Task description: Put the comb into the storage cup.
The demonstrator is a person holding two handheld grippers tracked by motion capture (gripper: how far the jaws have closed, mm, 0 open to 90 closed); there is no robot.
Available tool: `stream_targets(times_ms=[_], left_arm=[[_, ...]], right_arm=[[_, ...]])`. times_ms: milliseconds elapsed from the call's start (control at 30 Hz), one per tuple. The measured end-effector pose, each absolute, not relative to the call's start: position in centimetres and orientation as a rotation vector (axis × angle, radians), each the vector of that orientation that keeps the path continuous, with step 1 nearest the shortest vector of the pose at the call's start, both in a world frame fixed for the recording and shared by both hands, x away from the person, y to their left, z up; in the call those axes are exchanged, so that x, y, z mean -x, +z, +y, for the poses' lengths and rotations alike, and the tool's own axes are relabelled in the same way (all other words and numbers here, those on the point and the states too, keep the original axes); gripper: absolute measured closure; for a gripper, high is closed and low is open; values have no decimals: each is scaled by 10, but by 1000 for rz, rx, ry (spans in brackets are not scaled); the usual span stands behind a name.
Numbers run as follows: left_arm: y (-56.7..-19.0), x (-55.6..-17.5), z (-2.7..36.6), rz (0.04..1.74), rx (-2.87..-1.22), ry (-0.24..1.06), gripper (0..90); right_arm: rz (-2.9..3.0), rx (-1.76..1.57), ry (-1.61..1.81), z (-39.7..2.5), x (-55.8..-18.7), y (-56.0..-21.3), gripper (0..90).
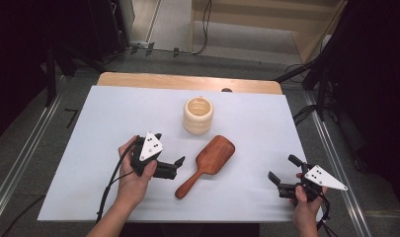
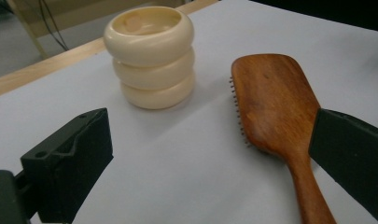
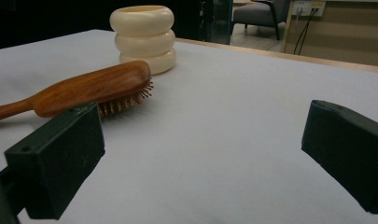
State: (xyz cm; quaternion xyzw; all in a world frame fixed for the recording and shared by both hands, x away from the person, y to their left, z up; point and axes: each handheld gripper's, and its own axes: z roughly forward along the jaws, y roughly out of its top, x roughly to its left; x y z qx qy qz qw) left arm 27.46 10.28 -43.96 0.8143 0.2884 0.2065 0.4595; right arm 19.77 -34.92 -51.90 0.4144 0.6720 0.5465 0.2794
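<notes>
Hairbrush (image 1: 207,165) lies w/ handle toward table's near edge, just beside wide-open left gripper (image 1: 174,167) (right gripper (image 1: 281,174), also wide, farther off).

I see a glossy varnished wood brush (image 1: 207,165), a smooth cream plastic-looking cup (image 1: 198,115) at its 12 o'clock, matt white paper sheet (image 1: 113,123), matt black jaws.

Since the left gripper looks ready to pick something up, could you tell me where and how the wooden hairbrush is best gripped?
Probably by the handle of the wooden hairbrush, the narrow part nearest the open left gripper. The brush lies bristles down, back up, so come from above and close the jaws across the handle's width. The paddle head looks too broad, and it ends close to the cream ringed cup.
</notes>
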Motion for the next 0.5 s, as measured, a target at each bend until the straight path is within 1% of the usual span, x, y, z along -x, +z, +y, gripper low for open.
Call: stream_targets(times_ms=[233,467,500], left_arm=[[-451,-276,88,749,-2106,437,1],[-461,-276,71,753,-2218,401,1],[-463,-276,68,754,-2216,358,1]], right_arm=[[1806,-1112,1464,-349,-198,-519,0],[1810,-1113,1462,-348,-198,-519,0],[1813,-1111,1459,-348,-198,-519,0]])
